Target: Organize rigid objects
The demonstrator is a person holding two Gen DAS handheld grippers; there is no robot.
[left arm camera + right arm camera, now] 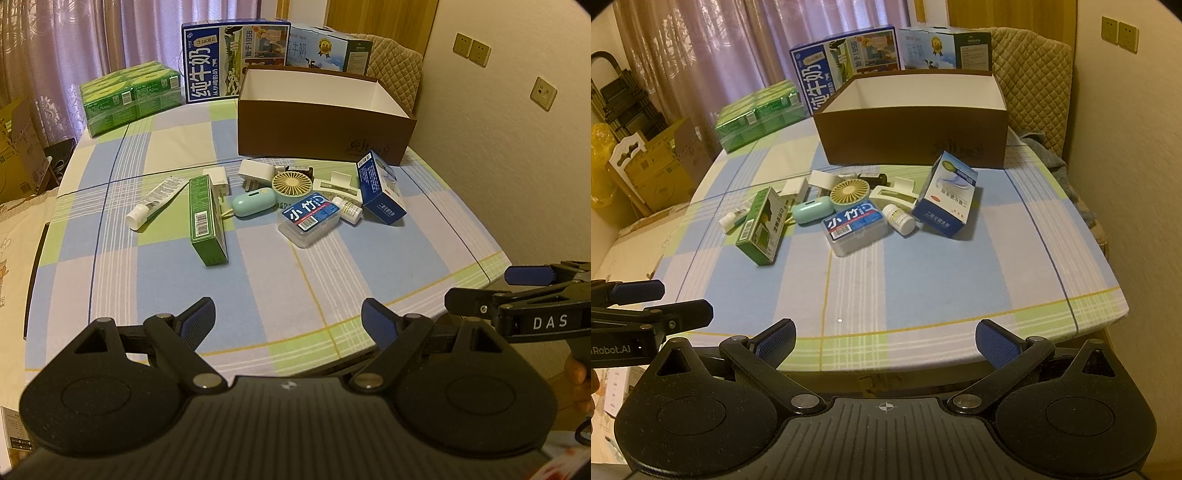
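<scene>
1. A table (pixel 332 280) under a checked blue, green and white cloth holds a cluster of small items, well ahead of both grippers.
2. Far left of the cluster lies a white tube (pixel 155 201), just beside a long green box (pixel 207 221) lying on its side.
3. Behind them sit two white plug adapters (pixel 219 181); near the middle rests a mint-green case (pixel 253 203).
4. A round yellow fan (pixel 290 184) touches a clear plastic box with a blue label (pixel 310 218).
5. A small white bottle (pixel 347 210) lies between that box and a tilted blue-and-white carton (pixel 380 188) on the right.
6. Behind the cluster stands an open brown box (pixel 325 122), white inside.
7. The left gripper (pixel 288 321) hovers over the near table edge, fingers spread wide, holding nothing.
8. The right gripper (pixel 884 341) hovers likewise, released and unloaded.
</scene>
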